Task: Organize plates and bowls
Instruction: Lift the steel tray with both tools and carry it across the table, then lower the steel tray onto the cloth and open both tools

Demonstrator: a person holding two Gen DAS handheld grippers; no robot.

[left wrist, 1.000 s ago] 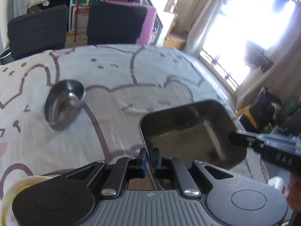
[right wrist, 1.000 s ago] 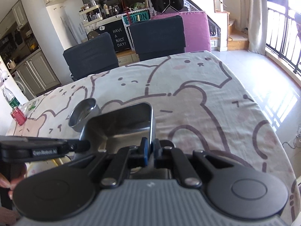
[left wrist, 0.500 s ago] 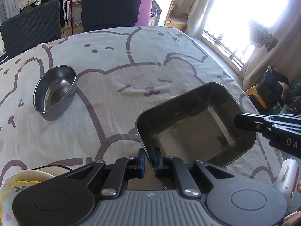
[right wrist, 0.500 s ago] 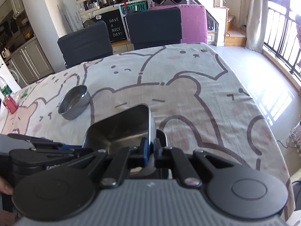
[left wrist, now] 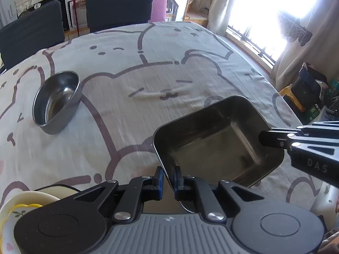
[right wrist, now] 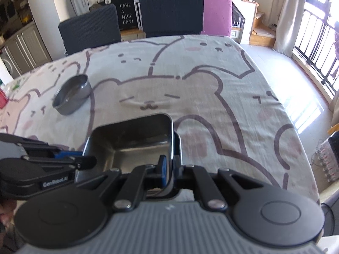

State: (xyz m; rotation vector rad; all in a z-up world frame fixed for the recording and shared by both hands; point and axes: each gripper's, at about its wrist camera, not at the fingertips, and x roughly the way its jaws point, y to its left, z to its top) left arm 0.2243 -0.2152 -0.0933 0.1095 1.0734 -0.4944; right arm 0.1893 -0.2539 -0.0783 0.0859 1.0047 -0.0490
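Observation:
A square steel tray [left wrist: 214, 139] hangs tilted just over the bear-print tablecloth, held by both grippers. My left gripper [left wrist: 168, 177] is shut on its near left rim, the blue pads pinching the thin wall. My right gripper [right wrist: 169, 169] is shut on the opposite rim and enters the left wrist view from the right [left wrist: 263, 139]. In the right wrist view the tray [right wrist: 131, 139] fills the near middle, and the left gripper [right wrist: 91, 163] reaches it from the left. A second rim shows just right of the tray. A round steel bowl [left wrist: 56, 103] [right wrist: 72, 94] stands alone at the left.
Cream plates with a yellow rim [left wrist: 19, 207] sit at the near left edge. Two dark chairs [right wrist: 131, 21] stand behind the table's far side. The tablecloth [right wrist: 211, 97] drops off at the right toward the window and floor clutter [left wrist: 307, 89].
Both grippers have come down and toward the near edge with the tray between them. The views now tip more steeply at the table. The round bowl has stayed put.

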